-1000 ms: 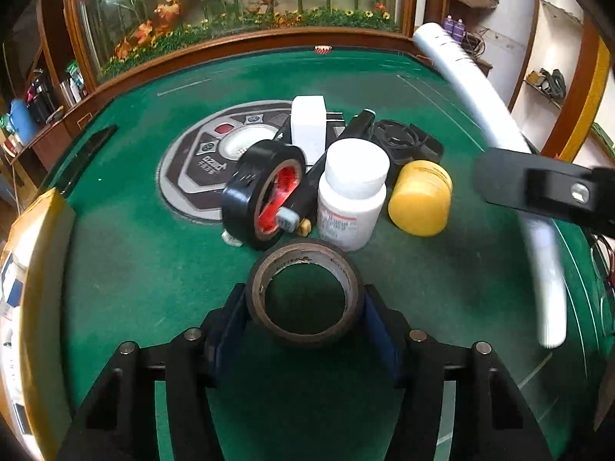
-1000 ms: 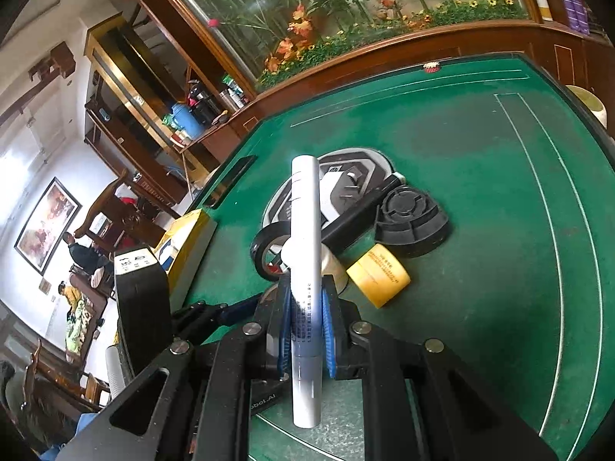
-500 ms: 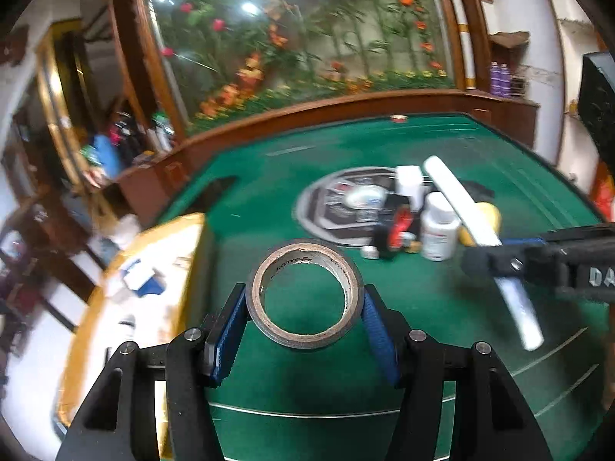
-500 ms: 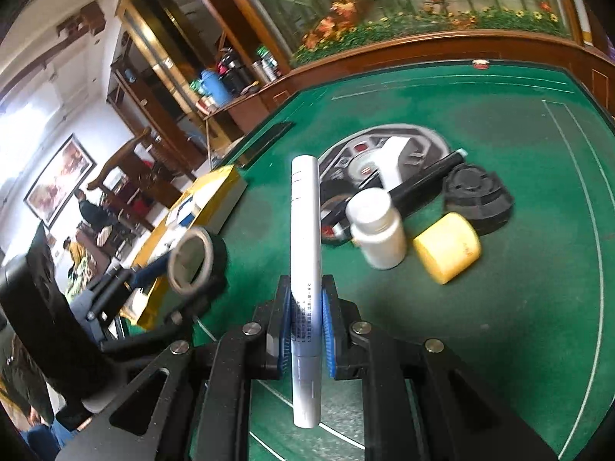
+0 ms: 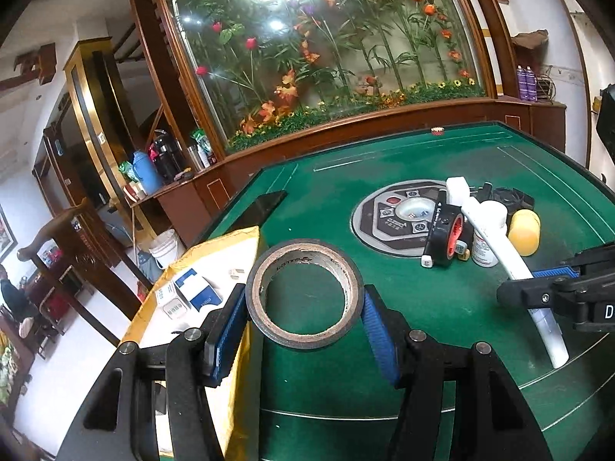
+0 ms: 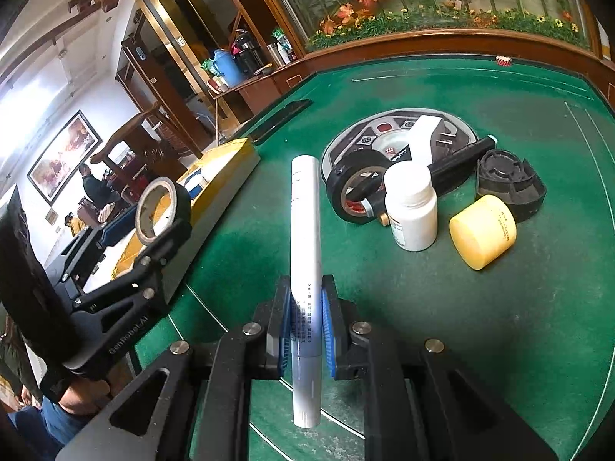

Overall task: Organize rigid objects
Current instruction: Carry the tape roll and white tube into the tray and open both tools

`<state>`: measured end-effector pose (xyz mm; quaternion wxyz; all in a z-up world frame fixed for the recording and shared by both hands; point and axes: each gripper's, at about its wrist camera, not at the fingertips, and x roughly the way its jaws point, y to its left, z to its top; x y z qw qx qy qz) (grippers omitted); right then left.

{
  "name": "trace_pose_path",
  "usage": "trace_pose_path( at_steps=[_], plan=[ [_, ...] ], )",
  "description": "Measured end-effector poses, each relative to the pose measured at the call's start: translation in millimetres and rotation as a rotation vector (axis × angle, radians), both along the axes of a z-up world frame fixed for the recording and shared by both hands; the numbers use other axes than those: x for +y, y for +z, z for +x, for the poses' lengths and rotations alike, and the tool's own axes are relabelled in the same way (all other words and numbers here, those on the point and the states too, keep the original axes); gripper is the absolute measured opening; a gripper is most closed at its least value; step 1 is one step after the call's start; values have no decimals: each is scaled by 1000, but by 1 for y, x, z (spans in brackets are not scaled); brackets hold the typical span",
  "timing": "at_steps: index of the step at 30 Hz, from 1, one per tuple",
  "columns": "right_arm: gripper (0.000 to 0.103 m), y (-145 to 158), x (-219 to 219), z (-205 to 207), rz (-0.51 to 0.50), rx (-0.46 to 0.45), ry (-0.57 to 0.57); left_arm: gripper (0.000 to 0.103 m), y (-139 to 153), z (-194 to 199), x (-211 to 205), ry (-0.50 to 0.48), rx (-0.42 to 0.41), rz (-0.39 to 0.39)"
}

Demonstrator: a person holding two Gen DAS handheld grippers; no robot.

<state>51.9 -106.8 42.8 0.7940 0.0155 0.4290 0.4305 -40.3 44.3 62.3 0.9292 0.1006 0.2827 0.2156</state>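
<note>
My left gripper (image 5: 303,324) is shut on a brown-cored tape roll (image 5: 304,292), held above the table's left edge beside the yellow box (image 5: 238,246). It also shows in the right wrist view (image 6: 159,207). My right gripper (image 6: 306,320) is shut on a long white tube (image 6: 304,230), held above the green felt; the tube also shows in the left wrist view (image 5: 499,246). On the table stand a black tape roll (image 6: 355,188), a white bottle (image 6: 411,207), a yellow jar (image 6: 482,232) and a white plug (image 6: 423,134).
A black round part (image 6: 509,182) and a black bar (image 6: 457,161) lie behind the jar. A round control panel (image 5: 399,211) sits mid-table. The yellow box holds a blue-white carton (image 5: 196,292). A wooden rail (image 5: 384,123) borders the green table (image 6: 461,307).
My left gripper has lifted the brown tape roll away from the cluster and swung left toward the yellow box. My right gripper has drawn back with the tube still held.
</note>
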Motion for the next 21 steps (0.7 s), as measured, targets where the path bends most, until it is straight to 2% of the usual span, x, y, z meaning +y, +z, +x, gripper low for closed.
trace_pose_path(
  at_steps=[14, 21],
  plan=[
    [14, -2, -2, 0, -14, 17, -5, 63, 3, 2, 4, -4, -3, 2],
    [14, -4, -2, 0, -6, 31, -14, 62, 19, -11, 29, -15, -37, -133]
  ],
)
